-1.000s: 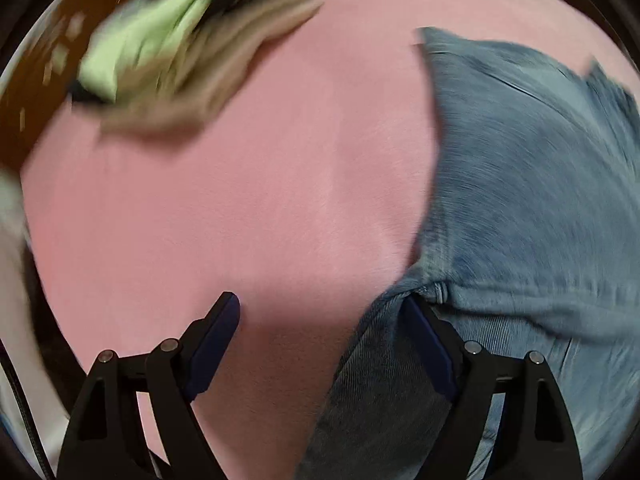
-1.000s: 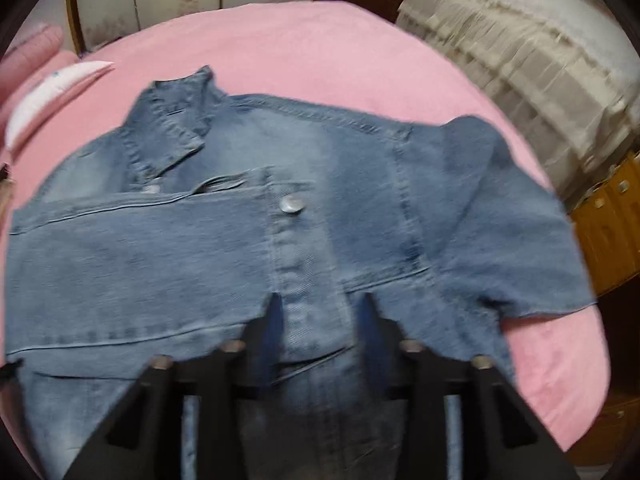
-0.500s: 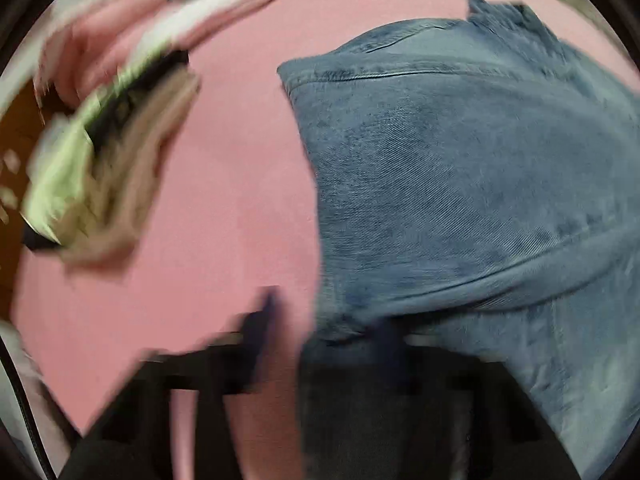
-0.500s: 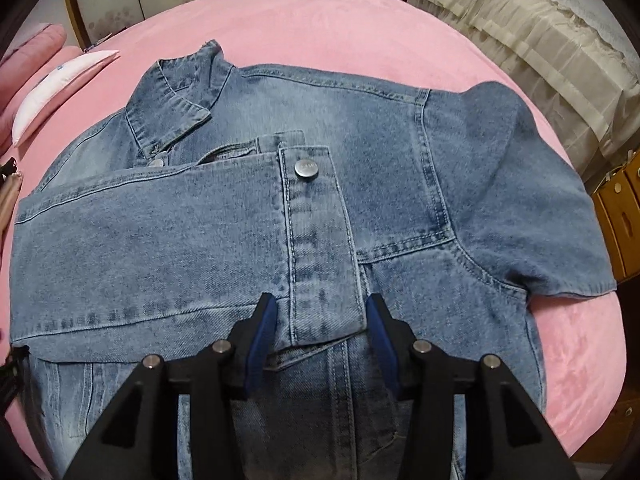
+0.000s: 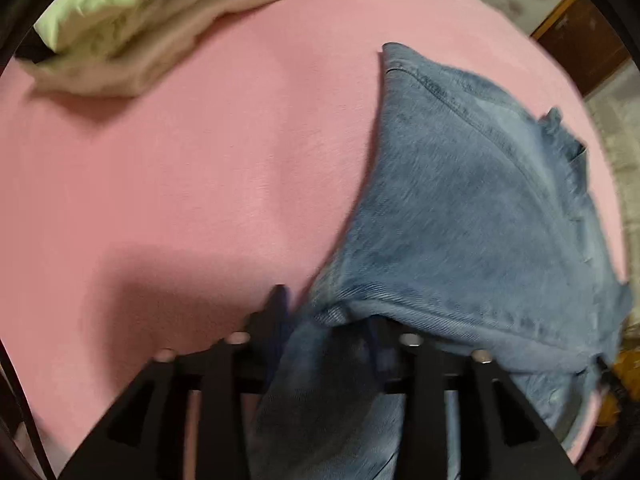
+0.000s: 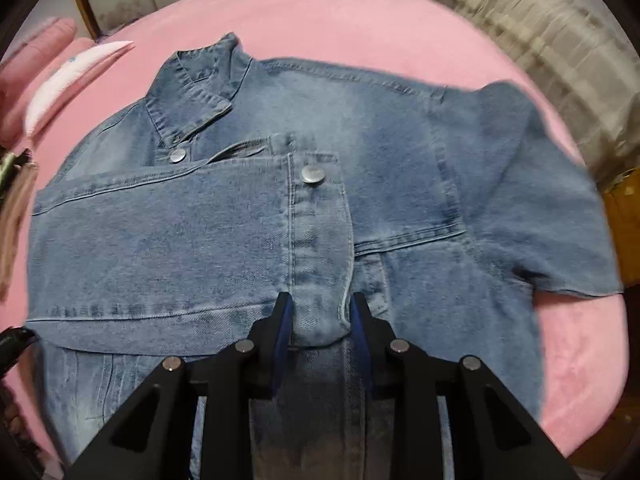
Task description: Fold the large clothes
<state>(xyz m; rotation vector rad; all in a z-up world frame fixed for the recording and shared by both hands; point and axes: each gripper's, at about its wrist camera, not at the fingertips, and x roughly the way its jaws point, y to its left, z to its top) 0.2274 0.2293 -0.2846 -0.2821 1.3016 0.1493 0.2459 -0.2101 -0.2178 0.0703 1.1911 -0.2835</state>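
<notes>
Pink bed (image 6: 360,12) all around, with cupboard doors beyond its far edge at 11 o'clock and a frilled cream cover at 2 o'clock in the right wrist view. Spread flat across the middle, collar (image 6: 192,96) toward 11 o'clock: a denim jacket (image 6: 460,184), its left half already doubled over so the buttoned cuff (image 6: 320,240) lies along the centre, probably to narrow the body before the next fold. Right gripper (image 6: 320,320) low at 6 o'clock, pointed straight up the cuff, jaws narrowed to the cuff's width and flanking its hem; closed enough to pinch, though real clamping cannot be told from here. Left gripper (image 5: 326,320) at 6 o'clock in its own blurred view, tilted toward 1 o'clock, jaws close together with a bunched denim edge between them, seemingly gripped and lifted off the bed. Folded green and beige clothes (image 5: 152,32) parked at 10 o'clock, well apart from the jacket, likely a finished pile.
</notes>
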